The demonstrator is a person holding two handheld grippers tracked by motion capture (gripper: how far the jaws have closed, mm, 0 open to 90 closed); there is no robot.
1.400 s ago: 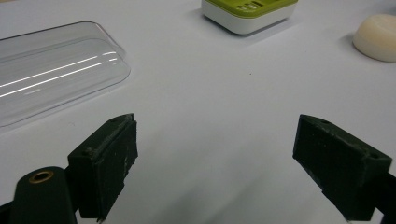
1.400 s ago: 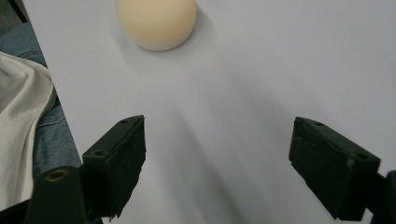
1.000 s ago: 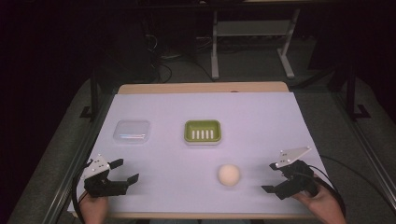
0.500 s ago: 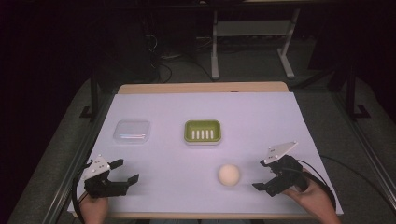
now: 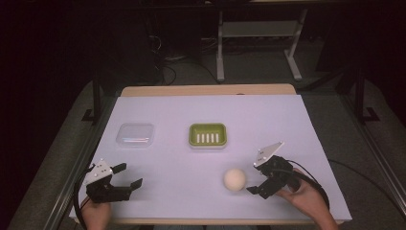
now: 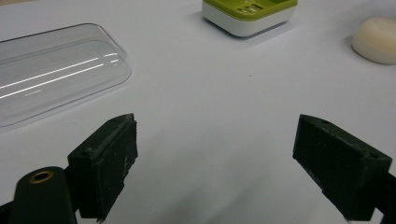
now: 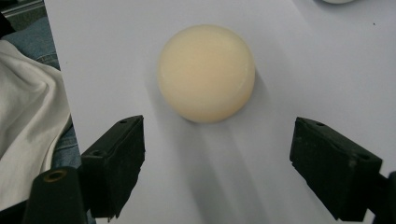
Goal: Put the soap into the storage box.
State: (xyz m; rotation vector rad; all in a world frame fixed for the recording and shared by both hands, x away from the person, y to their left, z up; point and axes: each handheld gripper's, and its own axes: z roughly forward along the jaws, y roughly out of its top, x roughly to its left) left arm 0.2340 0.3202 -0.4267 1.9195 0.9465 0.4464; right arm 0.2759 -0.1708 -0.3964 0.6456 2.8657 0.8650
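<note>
Currently in hand, by judgement: approach to the soap (image 5: 235,179). Right tongs (image 5: 262,179) set wide, jaws empty, aimed at the soap from its right, near but not touching. Soap: round, cream, flat-topped; resting on the worktop (image 5: 268,120) toward the near edge, well apart from the dish (image 5: 207,135). In the right gripper view, soap (image 7: 206,72) centred ahead of the jaws, outside the gap, with bare worktop between.

Left tongs (image 5: 125,178) also wide and empty, low at the near left corner, idle. Clear lid (image 5: 136,134) beyond them, left of the dish. In the left gripper view, lid (image 6: 56,70) ahead at left, dish (image 6: 250,14) and soap (image 6: 376,39) farther off at right.

Next move, as judged:
1. Advance right tongs along the present line until the soap sits fully between the jaws.
2. Keep jaws low, close to the worktop, to meet the side wall rather than the rounded top edge.
3. Close squarely across the widest part; expect a smooth, possibly slippery surface.
4. Lift and carry toward the dish, the likely destination.

Risk: off-centre closure likely to push the soap away.
</note>
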